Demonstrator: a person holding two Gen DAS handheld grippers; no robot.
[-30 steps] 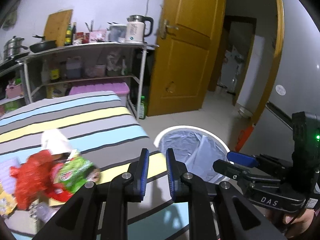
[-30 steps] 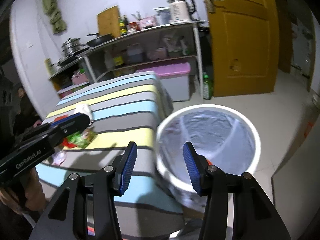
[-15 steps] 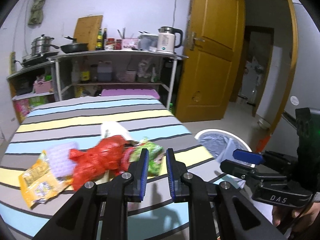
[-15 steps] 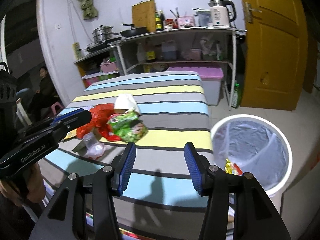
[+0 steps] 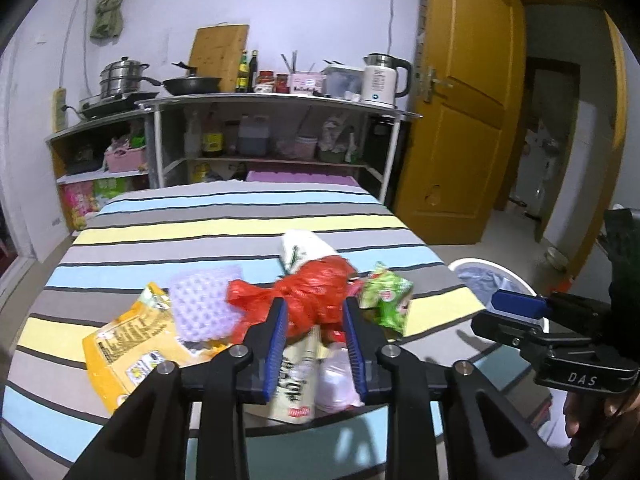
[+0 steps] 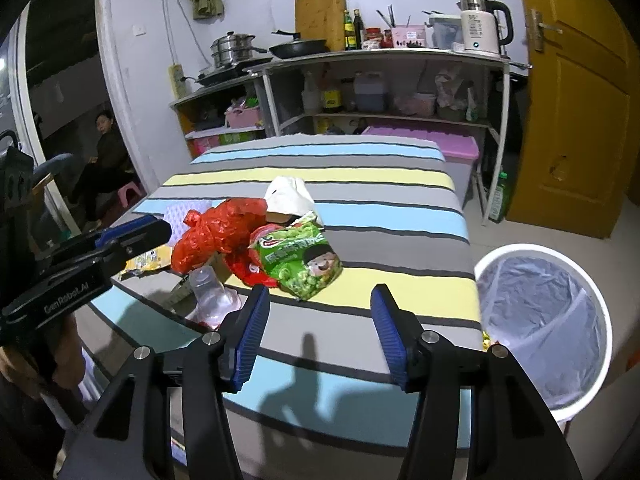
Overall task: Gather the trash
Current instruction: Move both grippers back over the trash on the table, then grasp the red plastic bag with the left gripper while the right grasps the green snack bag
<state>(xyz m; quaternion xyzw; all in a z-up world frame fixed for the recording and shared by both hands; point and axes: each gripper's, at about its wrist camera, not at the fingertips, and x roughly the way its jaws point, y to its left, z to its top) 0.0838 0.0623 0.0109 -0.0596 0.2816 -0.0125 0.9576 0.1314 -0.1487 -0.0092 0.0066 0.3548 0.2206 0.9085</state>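
A pile of trash lies on the striped table point(image 5: 240, 216): a red plastic bag point(image 5: 316, 292), a green snack bag point(image 5: 386, 292), a yellow packet point(image 5: 128, 344), a purple bubble sheet point(image 5: 204, 300), a white paper bag point(image 5: 304, 248) and a clear plastic cup point(image 6: 210, 288). My left gripper point(image 5: 314, 310) hovers over the near side of the pile. Its jaws are opening and its pads press on nothing. My right gripper point(image 6: 320, 296) is open and still widening, empty, just short of the green snack bag point(image 6: 304, 260). The white bin point(image 6: 540, 312) with a clear liner stands at the table's right.
Behind the table is a metal shelf point(image 5: 272, 100) with a kettle point(image 5: 380, 78), pans and bottles. A pink storage box point(image 6: 440, 144) sits under it. A yellow door point(image 5: 460, 112) is at the right. A person point(image 6: 102, 148) sits at the far left.
Both views have swung from the bin to the pile on the table. My left jaws have spread well apart. The right jaws stand slightly wider.
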